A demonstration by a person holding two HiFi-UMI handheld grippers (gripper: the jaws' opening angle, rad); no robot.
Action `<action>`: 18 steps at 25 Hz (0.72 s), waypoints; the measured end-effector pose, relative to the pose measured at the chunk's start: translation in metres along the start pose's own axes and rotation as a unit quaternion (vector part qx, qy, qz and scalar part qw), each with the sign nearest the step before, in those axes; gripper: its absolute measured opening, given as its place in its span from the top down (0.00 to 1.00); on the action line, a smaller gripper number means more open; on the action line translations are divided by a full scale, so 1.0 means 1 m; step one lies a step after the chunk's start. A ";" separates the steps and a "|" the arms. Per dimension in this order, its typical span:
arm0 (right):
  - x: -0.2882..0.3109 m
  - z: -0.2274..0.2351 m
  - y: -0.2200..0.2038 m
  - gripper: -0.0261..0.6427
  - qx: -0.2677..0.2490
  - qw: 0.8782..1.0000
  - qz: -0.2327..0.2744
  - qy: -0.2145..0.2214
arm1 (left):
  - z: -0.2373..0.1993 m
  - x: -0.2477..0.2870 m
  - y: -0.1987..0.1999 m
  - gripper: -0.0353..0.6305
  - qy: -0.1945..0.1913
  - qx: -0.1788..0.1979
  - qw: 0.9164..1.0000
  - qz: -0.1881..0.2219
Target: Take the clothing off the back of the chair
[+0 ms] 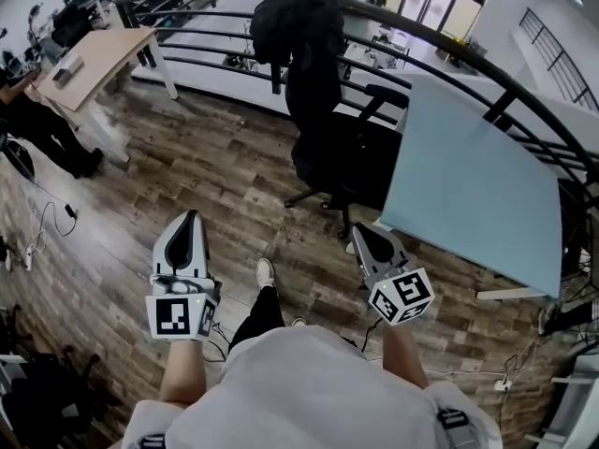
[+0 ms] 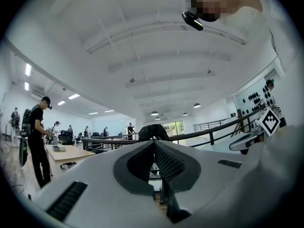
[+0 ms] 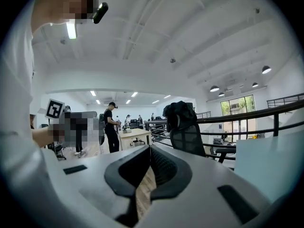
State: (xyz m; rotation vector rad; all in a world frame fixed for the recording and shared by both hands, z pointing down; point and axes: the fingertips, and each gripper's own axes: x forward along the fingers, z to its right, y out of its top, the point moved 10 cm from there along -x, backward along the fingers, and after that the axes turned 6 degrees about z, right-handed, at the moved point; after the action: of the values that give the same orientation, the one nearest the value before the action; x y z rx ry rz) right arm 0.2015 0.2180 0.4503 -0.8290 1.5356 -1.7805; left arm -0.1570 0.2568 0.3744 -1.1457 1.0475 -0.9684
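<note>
Nothing of the job looks done: across the wooden floor (image 1: 215, 176), beside the pale blue table (image 1: 477, 185), the black office chair (image 1: 342, 157) stands with the dark clothing (image 1: 295, 26) draped over the top of its back, untouched. The person is well apart from it. The left gripper (image 1: 190, 218) has its jaws together on nothing; the right gripper (image 1: 363, 234) looks closed and empty too. Approaching, gripping and lifting are all left, I'd say.

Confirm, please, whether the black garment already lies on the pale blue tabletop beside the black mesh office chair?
Not quite: the black garment hangs over the backrest of the black mesh office chair, not on the pale blue tabletop beside it; the head view shows this.
</note>
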 end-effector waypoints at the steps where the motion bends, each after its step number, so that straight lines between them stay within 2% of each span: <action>1: 0.008 0.004 0.000 0.93 0.000 1.000 -0.003 -0.004 | -0.004 0.009 -0.004 0.91 -0.002 -0.001 1.000 0.001; 4: 0.043 0.016 0.006 0.93 -0.005 1.000 -0.015 -0.004 | -0.021 0.036 -0.012 0.91 0.000 -0.002 1.000 0.000; 9: 0.126 0.023 0.032 0.93 -0.021 0.999 -0.009 0.022 | -0.072 0.084 -0.029 0.91 0.013 -0.021 0.999 -0.022; 13: 0.181 0.027 0.047 0.93 -0.027 0.999 -0.005 0.028 | -0.104 0.132 -0.033 0.91 0.000 -0.017 1.000 -0.016; 18: 0.236 0.028 0.057 0.93 -0.032 0.999 0.000 0.015 | -0.146 0.182 -0.043 0.91 -0.022 -0.032 0.999 -0.013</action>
State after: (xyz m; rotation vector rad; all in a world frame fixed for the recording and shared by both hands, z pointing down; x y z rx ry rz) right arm 0.0862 0.0067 0.4102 -0.8374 1.6189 -1.7594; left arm -0.2587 0.0425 0.3782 -1.2308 1.0363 -0.9318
